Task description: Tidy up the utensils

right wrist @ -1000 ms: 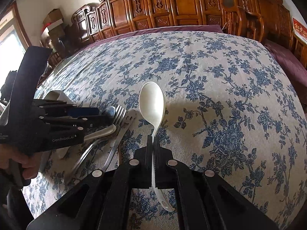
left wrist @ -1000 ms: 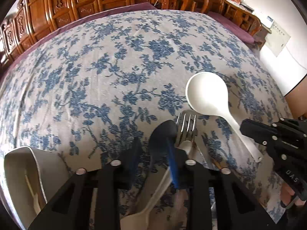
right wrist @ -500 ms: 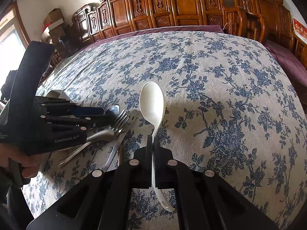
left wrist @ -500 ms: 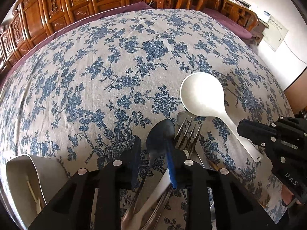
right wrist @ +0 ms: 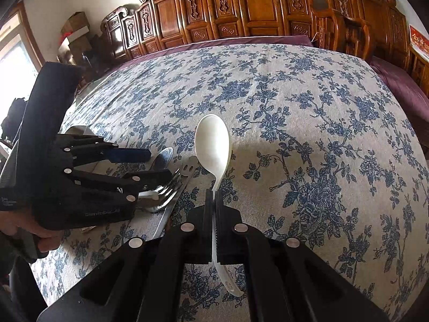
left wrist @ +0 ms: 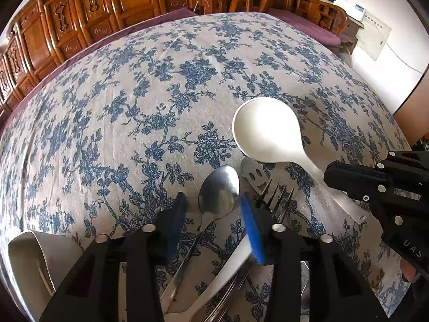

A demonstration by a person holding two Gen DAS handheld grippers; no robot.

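1. Jaws, right gripper (right wrist: 214, 201): fully closed on the handle of the white rice paddle (right wrist: 213, 141). The handle passes between the pads; its end with the hanging hole sticks out behind them. The bowl points forward, clear of the cloth. This grip is unchanged from 1.0 s ago.
2. Jaws, left gripper (left wrist: 214, 214): parted to a moderate gap, with nothing clamped. At 1.0 s ago they were narrower and sat around the spoon bowl and fork; the gap has since widened.
3. Metal spoon (left wrist: 218, 187): lies on the cloth with its bowl just ahead of the left jaws and its handle running back through the gap. At 1.0 s ago the bowl was dark and partly hidden between the pads; it now lies fully exposed.
4. Fork (left wrist: 277, 196): tines show just right of the blue pad (left wrist: 250, 230), beside the spoon.
5. White plastic handle (left wrist: 228, 268): runs under the left jaws, next to the spoon handle.
6. Flat metal utensil (left wrist: 253, 173): its perforated end lies between the spoon bowl and the paddle.
7. Count, visible: one paddle, one metal spoon, one fork, one white handle, one flat metal utensil.
8. Support: tabletop with blue floral cloth (left wrist: 161, 94). A white container (left wrist: 32, 263) stands at the left, near the left gripper.
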